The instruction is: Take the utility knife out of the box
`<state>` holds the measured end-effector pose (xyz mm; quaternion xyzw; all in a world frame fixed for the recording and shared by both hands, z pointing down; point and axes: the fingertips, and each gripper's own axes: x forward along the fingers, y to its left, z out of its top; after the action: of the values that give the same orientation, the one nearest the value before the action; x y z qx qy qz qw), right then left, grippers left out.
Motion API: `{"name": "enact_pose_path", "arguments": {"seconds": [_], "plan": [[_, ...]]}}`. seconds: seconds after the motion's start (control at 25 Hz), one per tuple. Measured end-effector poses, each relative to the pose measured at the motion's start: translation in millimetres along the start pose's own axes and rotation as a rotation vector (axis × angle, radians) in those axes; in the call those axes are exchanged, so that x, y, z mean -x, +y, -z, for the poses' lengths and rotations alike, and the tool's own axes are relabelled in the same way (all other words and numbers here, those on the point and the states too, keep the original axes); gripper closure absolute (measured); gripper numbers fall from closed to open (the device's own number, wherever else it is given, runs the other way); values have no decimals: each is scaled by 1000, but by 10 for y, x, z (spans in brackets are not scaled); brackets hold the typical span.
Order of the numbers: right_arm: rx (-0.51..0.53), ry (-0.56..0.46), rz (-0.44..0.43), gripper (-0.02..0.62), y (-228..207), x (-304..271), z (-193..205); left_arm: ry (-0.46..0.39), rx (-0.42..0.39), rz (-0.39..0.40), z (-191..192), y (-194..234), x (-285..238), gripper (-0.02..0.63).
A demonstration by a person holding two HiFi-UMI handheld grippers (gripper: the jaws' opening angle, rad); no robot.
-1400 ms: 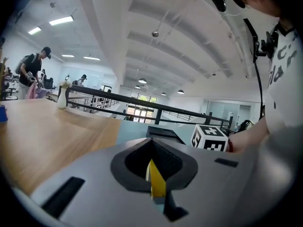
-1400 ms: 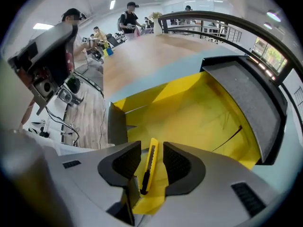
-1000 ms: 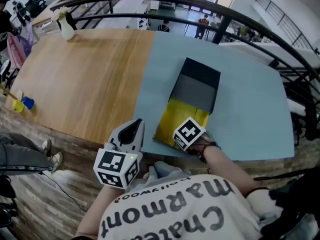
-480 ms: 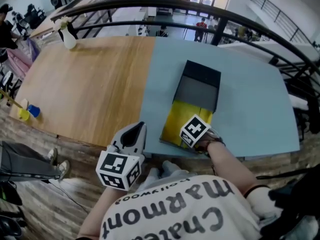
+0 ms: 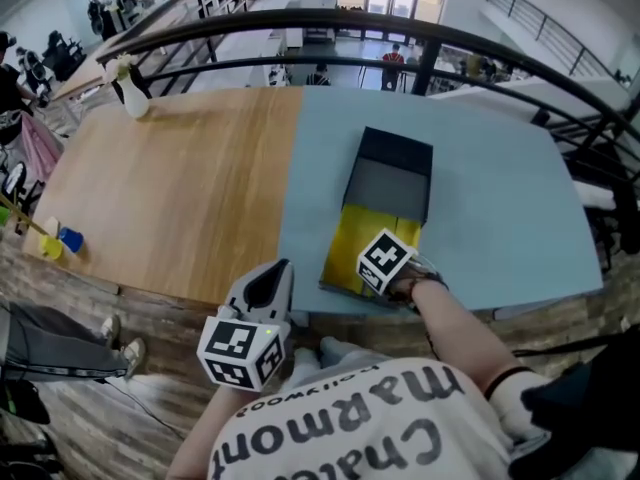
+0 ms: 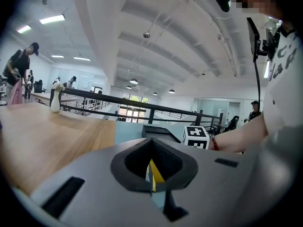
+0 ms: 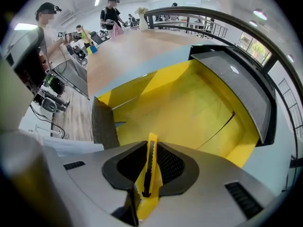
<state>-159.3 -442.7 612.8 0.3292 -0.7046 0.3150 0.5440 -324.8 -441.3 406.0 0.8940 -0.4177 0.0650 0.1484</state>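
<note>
Yellow and slim, the knife [image 7: 147,171] stands on edge between the jaws of the right tool [image 7: 150,164], which are clamped on its sides at the near end of the open box [image 7: 189,108], whose yellow floor spreads out ahead. In the head view that tool [image 5: 380,258] sits at the 6 o'clock end of the box [image 5: 390,183], which lies on the blue mat [image 5: 500,198] covering the right half of the wooden tabletop [image 5: 170,188]. At about 8 o'clock from the box, off the tabletop's near edge, the left tool [image 5: 270,273] has its jaws all but together, a thin slit between them and nothing gripped.
</note>
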Motion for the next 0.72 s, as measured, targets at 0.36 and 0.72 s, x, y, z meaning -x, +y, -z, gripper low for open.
{"name": "enact_pose_path", "arguments": {"seconds": [0.36,0.72], "plan": [[69,-3,-6,507,35,-2,-2,7,10,-56,84,-119,77,604],[124,-37,9,509,-31,9,41,-8,86,-187,223,-587,191,604]]}}
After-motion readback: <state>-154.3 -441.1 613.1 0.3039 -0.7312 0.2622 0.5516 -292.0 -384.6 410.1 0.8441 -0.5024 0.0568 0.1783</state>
